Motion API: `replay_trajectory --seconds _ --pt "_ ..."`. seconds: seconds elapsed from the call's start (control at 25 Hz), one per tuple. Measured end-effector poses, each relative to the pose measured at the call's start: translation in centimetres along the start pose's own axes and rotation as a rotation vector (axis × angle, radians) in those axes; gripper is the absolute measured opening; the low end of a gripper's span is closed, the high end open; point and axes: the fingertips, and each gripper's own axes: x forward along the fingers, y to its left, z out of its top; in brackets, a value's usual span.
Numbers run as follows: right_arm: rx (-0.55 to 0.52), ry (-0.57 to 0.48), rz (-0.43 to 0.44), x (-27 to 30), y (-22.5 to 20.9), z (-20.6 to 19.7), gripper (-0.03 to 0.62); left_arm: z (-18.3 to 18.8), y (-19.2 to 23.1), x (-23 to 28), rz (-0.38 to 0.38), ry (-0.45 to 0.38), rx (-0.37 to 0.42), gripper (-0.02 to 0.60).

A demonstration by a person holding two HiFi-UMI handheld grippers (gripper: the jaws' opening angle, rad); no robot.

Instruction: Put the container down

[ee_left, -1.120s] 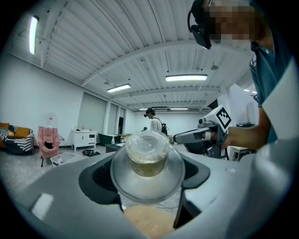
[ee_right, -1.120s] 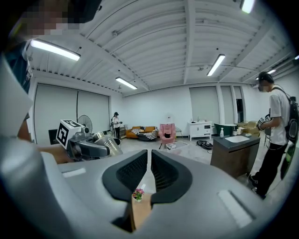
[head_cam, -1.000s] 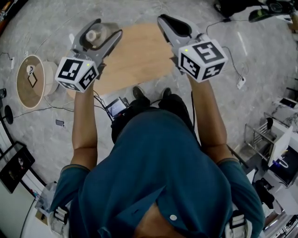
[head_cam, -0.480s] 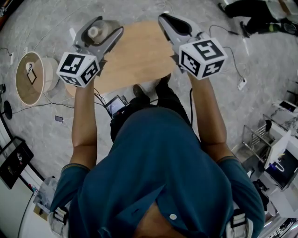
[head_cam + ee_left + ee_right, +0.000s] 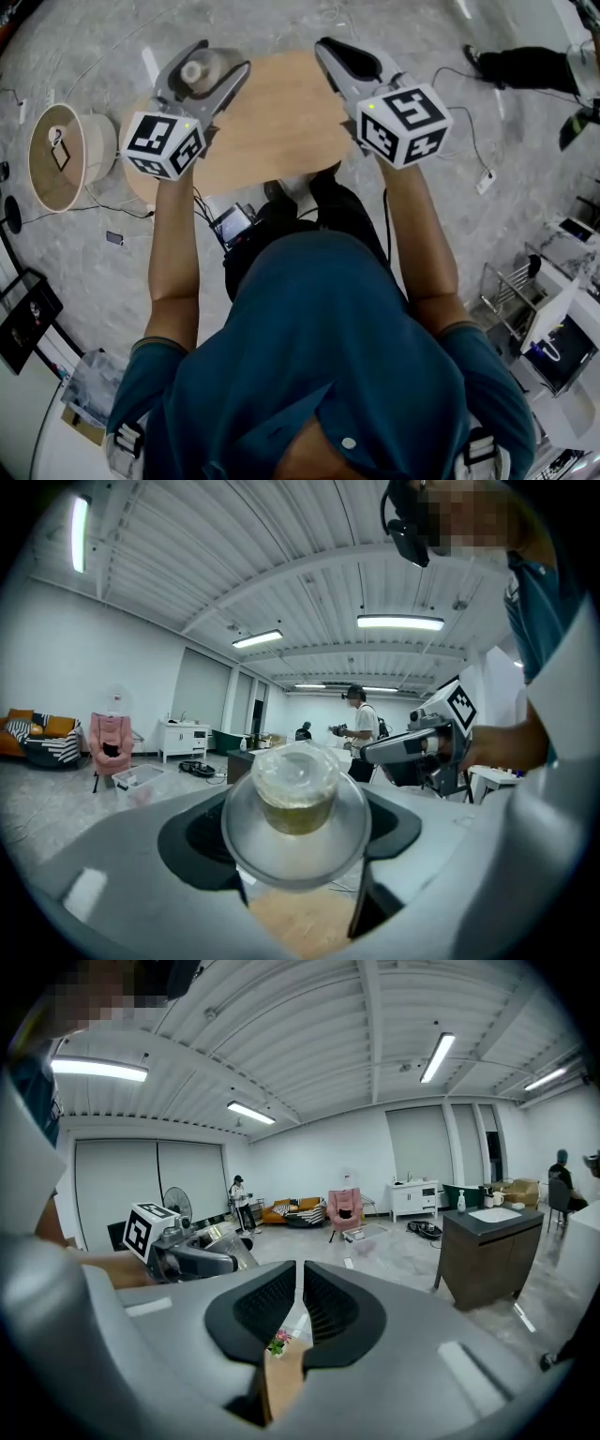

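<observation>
Clear round lidded plastic container [image 5: 295, 785], yellowish contents: clamped between the jaws of left gripper [image 5: 217, 58], over the far-left edge of oval light-wood table [image 5: 281, 117]. Right gripper [image 5: 330, 49]: jaws nearly together, empty, over the table's far-right edge. Lowering and release apparently remain

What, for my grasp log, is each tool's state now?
Left tool: shut on the container.
Right tool: shut, holding nothing.

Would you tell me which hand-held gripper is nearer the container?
Left: the left hand-held gripper clamps the container; the right hand-held gripper hangs shut, apart, across the table.
</observation>
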Motion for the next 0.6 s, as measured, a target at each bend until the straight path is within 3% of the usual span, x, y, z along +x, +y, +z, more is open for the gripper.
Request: replay_trajectory --seconds 0.6 --pt "0.031 0.077 0.021 2.0 -5.0 -4.1 0.014 -6.7 1.9 6.2 0.027 0.067 -0.029 0.33"
